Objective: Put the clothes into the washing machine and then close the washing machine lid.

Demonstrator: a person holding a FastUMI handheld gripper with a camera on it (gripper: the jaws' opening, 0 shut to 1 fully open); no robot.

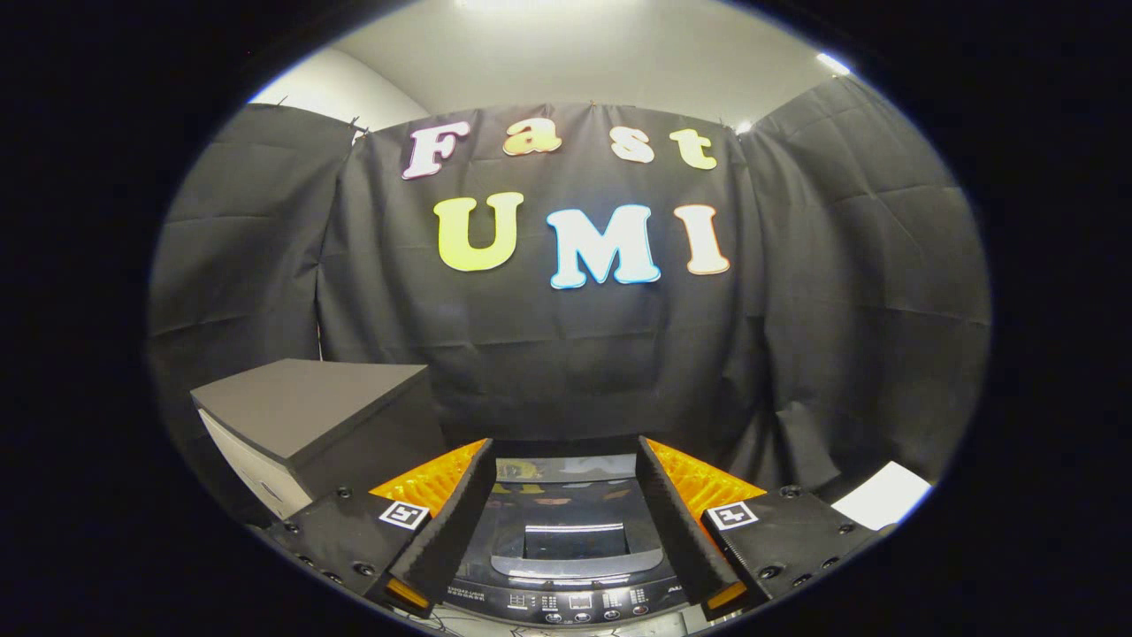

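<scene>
Gripper view, hand-held gripper (566, 522) spread, washing machine (566, 566) dark, glossy-lidded

place: recording booth | evidence: black cloth wall (566, 354), washing machine (566, 548), grey box (309, 416)

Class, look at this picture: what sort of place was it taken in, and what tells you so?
Probably a staged recording booth with a laundry setup. Black cloth hangs all round as walls, a top-loading washing machine sits between the open fingers, and a dark box stands beside it.
</scene>
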